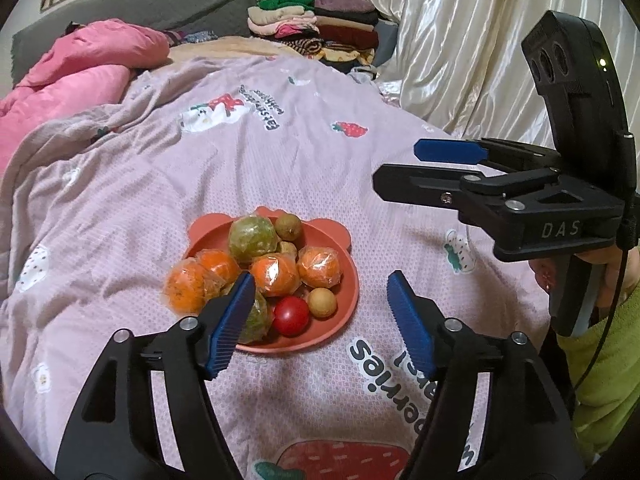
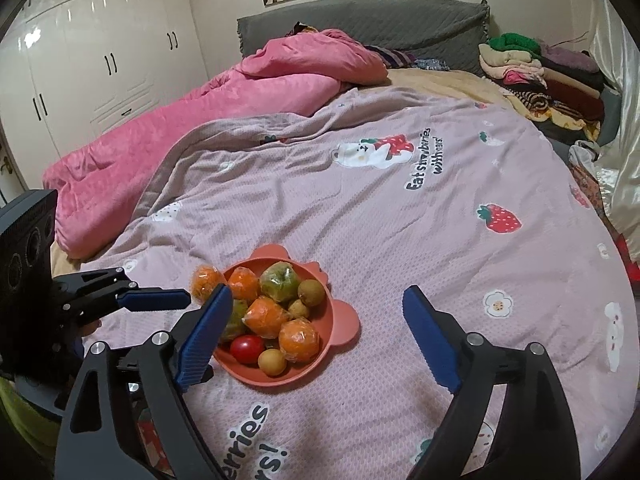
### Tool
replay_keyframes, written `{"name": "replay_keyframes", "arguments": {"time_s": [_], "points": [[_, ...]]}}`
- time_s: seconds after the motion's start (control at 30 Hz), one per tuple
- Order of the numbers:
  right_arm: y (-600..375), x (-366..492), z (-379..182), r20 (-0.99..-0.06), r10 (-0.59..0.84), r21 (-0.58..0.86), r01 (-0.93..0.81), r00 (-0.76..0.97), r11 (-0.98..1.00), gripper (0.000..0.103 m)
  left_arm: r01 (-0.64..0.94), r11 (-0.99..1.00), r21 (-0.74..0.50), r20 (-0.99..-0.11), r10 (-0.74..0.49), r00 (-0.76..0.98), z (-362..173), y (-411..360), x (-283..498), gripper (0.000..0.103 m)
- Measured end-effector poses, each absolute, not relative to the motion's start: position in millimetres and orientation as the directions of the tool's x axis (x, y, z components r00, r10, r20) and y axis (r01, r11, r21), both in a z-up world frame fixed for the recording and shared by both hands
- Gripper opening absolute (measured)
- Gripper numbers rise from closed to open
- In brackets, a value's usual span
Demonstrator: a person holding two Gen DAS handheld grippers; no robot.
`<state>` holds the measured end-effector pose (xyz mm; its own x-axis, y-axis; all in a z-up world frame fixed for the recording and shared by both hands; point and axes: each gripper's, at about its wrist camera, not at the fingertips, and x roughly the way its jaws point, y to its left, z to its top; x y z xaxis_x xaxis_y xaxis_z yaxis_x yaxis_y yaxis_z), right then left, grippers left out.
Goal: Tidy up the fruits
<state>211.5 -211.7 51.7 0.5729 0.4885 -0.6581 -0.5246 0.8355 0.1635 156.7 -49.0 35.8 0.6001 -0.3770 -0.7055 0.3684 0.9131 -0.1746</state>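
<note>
A coral bear-eared plate (image 1: pixel 345 312) sits on the pale purple strawberry blanket (image 1: pixel 304 152), piled with fruit. On it lie several film-wrapped oranges (image 1: pixel 276 276), a wrapped green apple (image 1: pixel 252 238), a red tomato (image 1: pixel 291 315), a yellowish round fruit (image 1: pixel 322 302) and a small brown fruit (image 1: pixel 289 227). One orange (image 1: pixel 186 286) hangs over the plate's left rim. My left gripper (image 1: pixel 320 278) hovers open just above the plate's near side, nothing between its blue pads. My right gripper (image 2: pixel 317 291) is open wide over the plate (image 2: pixel 340 320), empty; it also shows at the right (image 1: pixel 398 168).
A pink quilt (image 2: pixel 240 100) is bunched at the far left of the bed. Folded clothes (image 2: pixel 540 76) are stacked by the grey headboard (image 2: pixel 360 16). A shiny curtain (image 1: pixel 460 40) hangs on the right, white wardrobes (image 2: pixel 100 60) on the left. A green sleeve (image 1: pixel 600 360) is nearby.
</note>
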Motion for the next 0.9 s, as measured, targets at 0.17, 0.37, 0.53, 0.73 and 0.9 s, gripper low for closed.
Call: {"name": "replay_keyframes", "arguments": {"time_s": [0.17,0.37,0.53,0.73,0.9], "points": [[-212.3,204.6,60.4,-0.646,0.489,0.160,-0.522,0.586,0.838,0.092,0.351,0.922,-0.162,-0.696,-0.359,0.622,41.6,-44.3,152.4,0.069],[-212.5,198.0,68.0,-0.632,0.485,0.154,-0.515,0.604,0.843,0.094,0.320,0.936,-0.149,-0.686,-0.331,0.648,48.0,-36.5,149.6,0.080],[-215.5,189.0,72.9,-0.606,0.489,0.159,-0.507,0.627,0.847,0.097,0.290,0.945,-0.154,-0.674,-0.315,0.668,53.2,-27.9,145.7,0.091],[-217.9,176.7,77.5,-0.577,0.499,0.166,-0.505,0.647,0.847,0.098,0.260,0.955,-0.140,-0.662,-0.286,0.693,59.3,-21.0,134.7,0.093],[-218.3,167.8,81.1,-0.566,0.495,0.154,-0.506,0.659,0.849,0.098,0.242,0.962,-0.130,-0.649,-0.267,0.712,65.8,-18.5,125.0,0.093]]}}
